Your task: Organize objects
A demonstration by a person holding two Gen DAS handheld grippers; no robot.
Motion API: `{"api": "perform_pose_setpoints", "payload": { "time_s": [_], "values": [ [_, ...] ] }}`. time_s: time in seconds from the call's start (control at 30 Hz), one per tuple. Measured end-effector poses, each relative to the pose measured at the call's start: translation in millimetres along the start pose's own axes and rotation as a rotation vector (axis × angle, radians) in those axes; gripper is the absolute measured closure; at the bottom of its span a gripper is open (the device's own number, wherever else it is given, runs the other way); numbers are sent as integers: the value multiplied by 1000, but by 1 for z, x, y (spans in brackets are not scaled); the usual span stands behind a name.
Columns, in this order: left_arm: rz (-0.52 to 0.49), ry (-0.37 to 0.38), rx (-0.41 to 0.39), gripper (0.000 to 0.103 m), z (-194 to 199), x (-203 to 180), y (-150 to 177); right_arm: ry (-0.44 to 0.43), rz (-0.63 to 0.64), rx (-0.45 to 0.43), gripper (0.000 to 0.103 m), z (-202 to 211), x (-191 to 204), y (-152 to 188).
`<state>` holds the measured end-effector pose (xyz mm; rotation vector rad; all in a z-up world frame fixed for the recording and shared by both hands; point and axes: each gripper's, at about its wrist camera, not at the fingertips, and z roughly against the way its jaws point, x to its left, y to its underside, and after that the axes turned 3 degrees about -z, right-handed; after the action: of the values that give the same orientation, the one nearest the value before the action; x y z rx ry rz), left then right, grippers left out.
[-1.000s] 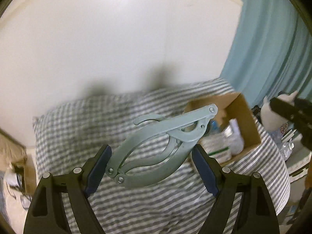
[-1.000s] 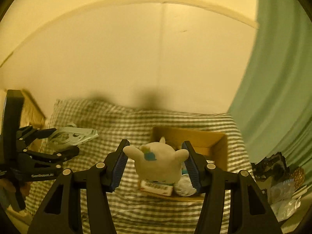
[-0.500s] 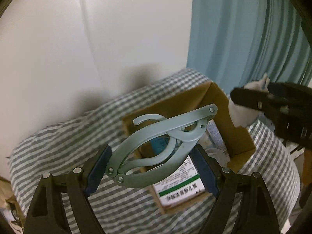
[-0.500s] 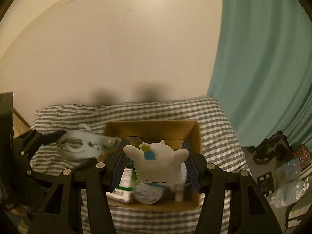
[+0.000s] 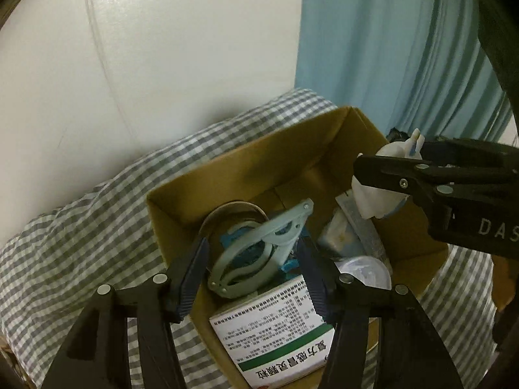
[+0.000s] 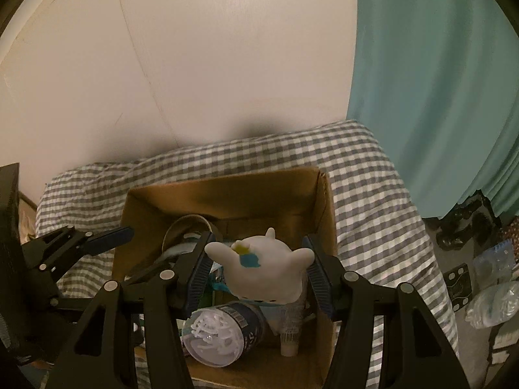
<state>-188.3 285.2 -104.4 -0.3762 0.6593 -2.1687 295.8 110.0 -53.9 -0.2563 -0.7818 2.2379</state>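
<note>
My left gripper [image 5: 253,269] is shut on a pale green plastic clip [image 5: 259,253] and holds it over the open cardboard box [image 5: 246,165]. My right gripper [image 6: 258,274] is shut on a white plush toy [image 6: 262,272] with a blue and yellow mark, held over the same box [image 6: 223,188]. The right gripper also shows in the left wrist view [image 5: 431,178] with the toy [image 5: 376,197] at the box's right rim. The left gripper shows in the right wrist view [image 6: 107,243] at the box's left side.
The box sits on a grey checked cloth [image 5: 81,233] against a white wall. Inside lie a white and green medicine carton [image 5: 275,334], a round tin [image 5: 233,217], a lidded jar [image 6: 217,337] and a small bottle [image 6: 290,334]. A teal curtain [image 6: 438,97] hangs right; clutter [image 6: 486,278] lies on the floor.
Both grippers have swung right and down over the box, still holding the clip and the plush toy. The box now fills the lower middle of both views.
</note>
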Motion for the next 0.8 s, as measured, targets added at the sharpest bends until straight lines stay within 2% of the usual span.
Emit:
{"api": "perform_pose_setpoints", "payload": {
  "time_s": [0.1, 0.17, 0.2, 0.37, 0.43, 0.47, 0.63, 0.8],
  "values": [
    [-13, -5, 8, 39, 7, -1, 3, 14, 7, -3, 44, 6, 1, 3],
    [-13, -19, 2, 32, 23, 1, 5, 17, 6, -33, 30, 20, 4, 2],
    [-9, -27, -5, 26, 32, 2, 6, 12, 8, -44, 29, 27, 5, 0],
    [56, -105, -67, 18, 103, 19, 8, 19, 28, -130, 24, 87, 24, -5],
    [108, -133, -112, 7, 138, 28, 11, 12, 32, -171, 23, 116, 36, -6],
    [128, -141, -135, 5, 154, 31, 13, 2, 36, -194, 21, 133, 44, -6],
    [197, -191, -237, 2, 232, 39, 27, -41, 54, -263, 18, 201, 89, 1],
    [236, -230, -303, 0, 280, 46, 43, -110, 59, -318, 15, 249, 120, 20]
  ]
}}
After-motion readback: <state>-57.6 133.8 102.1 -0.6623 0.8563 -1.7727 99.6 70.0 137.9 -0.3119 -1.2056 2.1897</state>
